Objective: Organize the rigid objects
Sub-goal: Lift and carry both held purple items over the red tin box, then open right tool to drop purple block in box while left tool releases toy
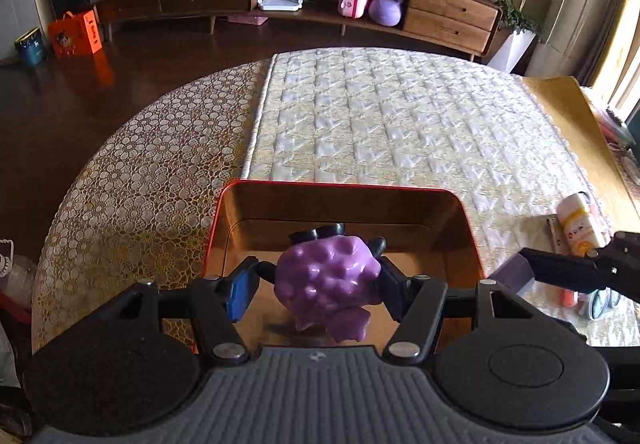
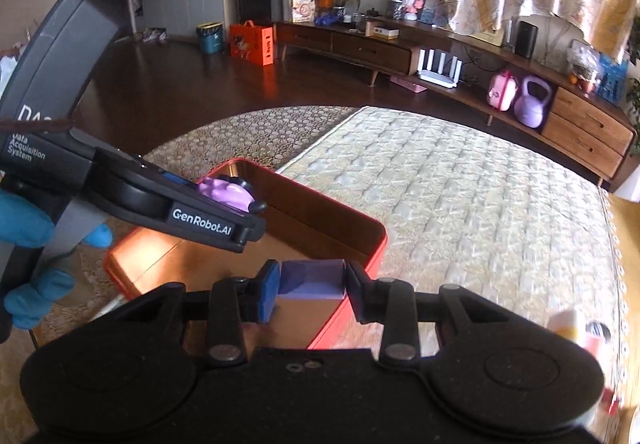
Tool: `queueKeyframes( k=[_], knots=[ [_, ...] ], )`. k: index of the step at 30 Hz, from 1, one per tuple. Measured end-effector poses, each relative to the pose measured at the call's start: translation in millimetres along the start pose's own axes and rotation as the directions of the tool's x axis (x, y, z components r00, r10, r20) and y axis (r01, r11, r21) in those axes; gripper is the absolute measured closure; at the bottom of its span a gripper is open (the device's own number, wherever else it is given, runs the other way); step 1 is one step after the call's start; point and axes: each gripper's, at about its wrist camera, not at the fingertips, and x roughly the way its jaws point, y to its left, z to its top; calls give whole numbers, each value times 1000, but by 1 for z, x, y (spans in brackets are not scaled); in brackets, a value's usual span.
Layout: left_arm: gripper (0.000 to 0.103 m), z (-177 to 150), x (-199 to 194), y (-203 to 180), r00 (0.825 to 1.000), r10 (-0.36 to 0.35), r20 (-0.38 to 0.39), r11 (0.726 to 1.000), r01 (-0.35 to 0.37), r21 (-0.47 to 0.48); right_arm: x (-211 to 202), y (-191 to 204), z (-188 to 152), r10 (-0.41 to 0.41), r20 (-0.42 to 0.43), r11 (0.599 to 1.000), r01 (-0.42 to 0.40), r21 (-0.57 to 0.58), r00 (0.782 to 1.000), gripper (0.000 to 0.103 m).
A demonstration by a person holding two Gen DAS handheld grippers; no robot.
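between the blue-padded fingers of the left gripper [image 1: 316, 286] sits a purple knobbly toy [image 1: 330, 290] with black parts, pinched from both sides and held above the red tin [image 1: 466, 212], over its shiny copper-coloured inside. just right of the tin's right wall, the right gripper [image 2: 312, 290] squeezes a lilac block [image 2: 310, 278] between its pads; in the right wrist view the block hangs over the tin's near right corner. a hand in a blue glove [image 2: 24, 228] grips the left gripper's handle on the tin's left side. the tin rests on the table [image 1: 132, 172], on its lace-patterned cover, with a quilted pale mat [image 1: 400, 116] stretching away beyond the tin's far wall. right of the tin, on the mat's edge, lie a cream and orange bottle [image 1: 580, 224] and a few smaller items too blurred to name.
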Motion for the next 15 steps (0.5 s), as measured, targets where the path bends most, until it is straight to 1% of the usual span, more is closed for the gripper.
queueKeyframes(
  k=[5,13,15],
  knots=[
    [40,11,21,6,999,18,-26,1000,-18,0,28,6,4,29,-33,997,-31,-77,999,68],
    [40,20,43,12,998,32,-61,999,-32,11,62,12,9,47,-84,992,-56,-111,995,68],
    [40,20,47,10,997,37,-64,999,-36,15,68,14,9,37,-95,991,-49,-125,995,68]
  ],
)
